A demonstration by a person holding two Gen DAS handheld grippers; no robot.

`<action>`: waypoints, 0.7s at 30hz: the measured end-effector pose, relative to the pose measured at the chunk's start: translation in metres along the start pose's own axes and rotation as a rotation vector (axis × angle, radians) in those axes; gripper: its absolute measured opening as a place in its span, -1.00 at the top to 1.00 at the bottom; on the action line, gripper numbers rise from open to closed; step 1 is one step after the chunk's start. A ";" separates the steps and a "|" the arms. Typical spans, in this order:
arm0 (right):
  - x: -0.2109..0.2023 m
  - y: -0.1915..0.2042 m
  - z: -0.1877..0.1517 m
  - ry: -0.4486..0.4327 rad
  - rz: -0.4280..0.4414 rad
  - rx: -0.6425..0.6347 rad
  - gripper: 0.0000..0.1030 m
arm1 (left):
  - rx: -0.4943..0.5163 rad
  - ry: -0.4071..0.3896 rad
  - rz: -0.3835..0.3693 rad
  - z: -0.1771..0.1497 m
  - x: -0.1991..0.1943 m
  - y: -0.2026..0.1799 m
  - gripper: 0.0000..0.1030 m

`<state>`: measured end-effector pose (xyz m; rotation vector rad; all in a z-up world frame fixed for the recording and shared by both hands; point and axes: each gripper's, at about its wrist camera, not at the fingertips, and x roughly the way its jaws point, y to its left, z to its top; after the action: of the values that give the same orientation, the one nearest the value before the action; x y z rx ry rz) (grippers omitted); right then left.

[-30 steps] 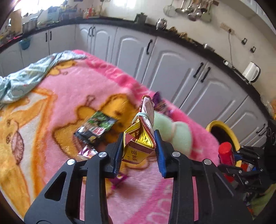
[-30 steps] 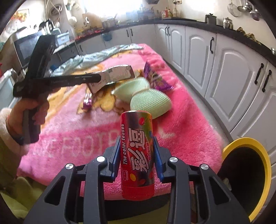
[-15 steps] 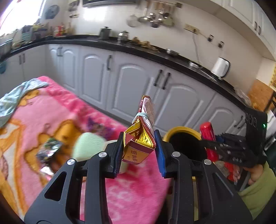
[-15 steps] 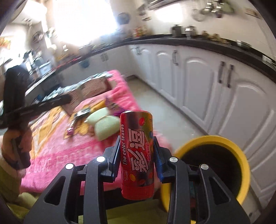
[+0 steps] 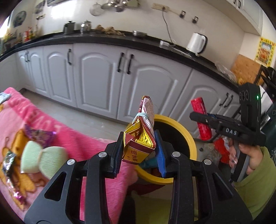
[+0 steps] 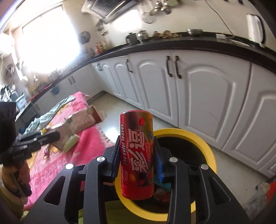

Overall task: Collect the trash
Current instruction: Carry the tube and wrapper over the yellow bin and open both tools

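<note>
Gripping seasoning packet (image 5: 141, 137) and red can (image 6: 137, 155), hand-held grippers, yellow bin (image 6: 205, 144) just beyond

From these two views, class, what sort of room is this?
Most likely a home kitchen: white cabinets run under a black countertop, with an electric kettle on it and utensils hanging on the wall.

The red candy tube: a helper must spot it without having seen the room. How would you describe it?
Find the yellow-rimmed bin on the floor before the white cabinets. In front of its mouth the right gripper grips an upright red candy tube. Unlike the crumpled packet in the other gripper, it is a smooth cylinder printed "The color teases".
</note>
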<state>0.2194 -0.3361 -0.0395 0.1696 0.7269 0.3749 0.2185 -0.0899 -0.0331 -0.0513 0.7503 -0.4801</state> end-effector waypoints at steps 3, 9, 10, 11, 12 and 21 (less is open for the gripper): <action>-0.003 -0.011 -0.001 -0.009 -0.007 0.026 0.38 | 0.020 0.020 -0.012 -0.002 0.013 -0.012 0.48; -0.004 -0.020 -0.003 -0.020 -0.033 0.041 0.38 | 0.049 0.050 -0.035 -0.006 0.033 -0.030 0.48; -0.004 -0.020 -0.003 -0.020 -0.036 0.041 0.38 | 0.051 0.055 -0.038 -0.007 0.036 -0.033 0.48; -0.003 -0.022 -0.004 -0.020 -0.041 0.043 0.38 | 0.053 0.060 -0.040 -0.008 0.039 -0.035 0.48; -0.002 -0.023 -0.005 -0.020 -0.046 0.046 0.38 | 0.052 0.064 -0.041 -0.008 0.042 -0.037 0.48; 0.010 -0.030 -0.009 0.003 -0.047 0.069 0.37 | 0.031 0.121 -0.052 -0.019 0.078 -0.047 0.48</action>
<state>0.2284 -0.3594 -0.0604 0.2162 0.7458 0.3055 0.2358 -0.1639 -0.0876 -0.0131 0.8612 -0.5481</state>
